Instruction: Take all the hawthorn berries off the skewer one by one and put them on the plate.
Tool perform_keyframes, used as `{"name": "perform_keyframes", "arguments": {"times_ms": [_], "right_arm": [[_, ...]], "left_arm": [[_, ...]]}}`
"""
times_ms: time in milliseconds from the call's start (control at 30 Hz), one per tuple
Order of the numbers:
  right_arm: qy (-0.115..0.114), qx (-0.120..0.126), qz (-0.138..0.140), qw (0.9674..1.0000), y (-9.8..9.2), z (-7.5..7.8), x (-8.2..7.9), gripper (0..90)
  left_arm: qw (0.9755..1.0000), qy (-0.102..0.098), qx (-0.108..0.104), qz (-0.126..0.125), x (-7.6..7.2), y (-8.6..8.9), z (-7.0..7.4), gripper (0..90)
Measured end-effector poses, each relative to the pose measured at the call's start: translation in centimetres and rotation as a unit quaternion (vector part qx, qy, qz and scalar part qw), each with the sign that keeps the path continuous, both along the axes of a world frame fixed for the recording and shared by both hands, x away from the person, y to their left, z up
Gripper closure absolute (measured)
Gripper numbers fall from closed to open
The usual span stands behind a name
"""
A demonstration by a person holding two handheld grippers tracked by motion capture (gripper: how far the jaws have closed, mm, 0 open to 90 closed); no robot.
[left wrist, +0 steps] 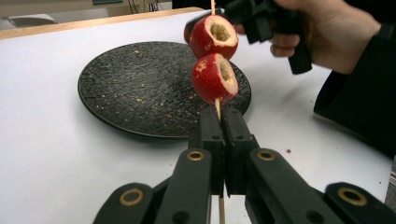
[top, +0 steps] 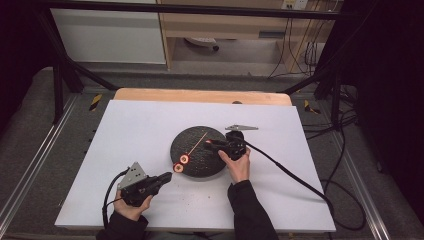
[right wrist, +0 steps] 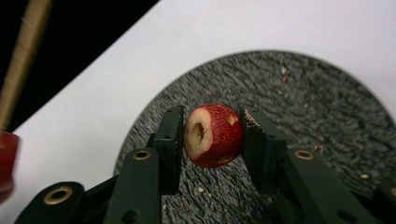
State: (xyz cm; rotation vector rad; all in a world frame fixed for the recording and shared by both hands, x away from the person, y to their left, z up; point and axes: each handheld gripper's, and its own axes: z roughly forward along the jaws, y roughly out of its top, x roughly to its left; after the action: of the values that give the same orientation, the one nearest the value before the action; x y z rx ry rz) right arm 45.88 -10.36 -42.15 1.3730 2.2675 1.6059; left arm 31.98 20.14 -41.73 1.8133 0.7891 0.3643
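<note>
My left gripper (left wrist: 222, 114) is shut on the lower end of a thin wooden skewer (left wrist: 217, 106). Two cored red fruits (left wrist: 215, 78) are threaded on it, one above the other. In the high view this gripper (top: 169, 176) sits at the front left edge of a black round plate (top: 197, 150), and the skewer (top: 199, 141) slants up over the plate. My right gripper (right wrist: 212, 116) is shut on a third cored red fruit (right wrist: 214, 135), its hole facing left, above the plate (right wrist: 303, 102). This gripper (top: 209, 145) hovers close to the skewer's tip.
The plate lies on a white table cover (top: 140, 130), with a strip of wooden table edge (top: 200, 95) behind it. Crumbs dot the plate and the cover near it. Cables trail from both grippers toward the front and right.
</note>
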Motion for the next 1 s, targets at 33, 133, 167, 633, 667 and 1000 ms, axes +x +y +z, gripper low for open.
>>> {"name": "perform_keyframes", "arguments": {"times_ms": [33,133,167,633,667,1000], "right_arm": [[0.004,-0.004,0.001,1.0000,0.2,-0.4,0.0,62.4],[0.014,-0.018,0.002,0.9997,0.6,-1.3,0.1,62.4],[0.016,-0.022,0.004,0.9996,0.7,-1.6,0.1,62.4],[0.027,-0.061,0.003,0.9978,1.2,-3.2,-0.1,59.2],[0.024,-0.061,0.002,0.9979,1.2,-3.1,-0.1,57.6],[-0.011,-0.030,0.013,0.9994,0.1,0.4,-1.7,32.4]], "left_arm": [[1.0000,0.000,0.000,0.000,0.0,0.0,0.0,88.4],[1.0000,0.001,0.003,0.000,0.1,0.0,-0.1,88.4],[1.0000,0.001,0.003,0.000,0.1,0.0,-0.1,88.4],[1.0000,0.004,0.006,0.001,0.1,-0.1,-0.2,88.4],[1.0000,0.003,0.006,0.001,0.1,-0.1,-0.2,88.4],[1.0000,0.004,0.007,0.003,0.1,-0.1,-0.2,88.4]]}}
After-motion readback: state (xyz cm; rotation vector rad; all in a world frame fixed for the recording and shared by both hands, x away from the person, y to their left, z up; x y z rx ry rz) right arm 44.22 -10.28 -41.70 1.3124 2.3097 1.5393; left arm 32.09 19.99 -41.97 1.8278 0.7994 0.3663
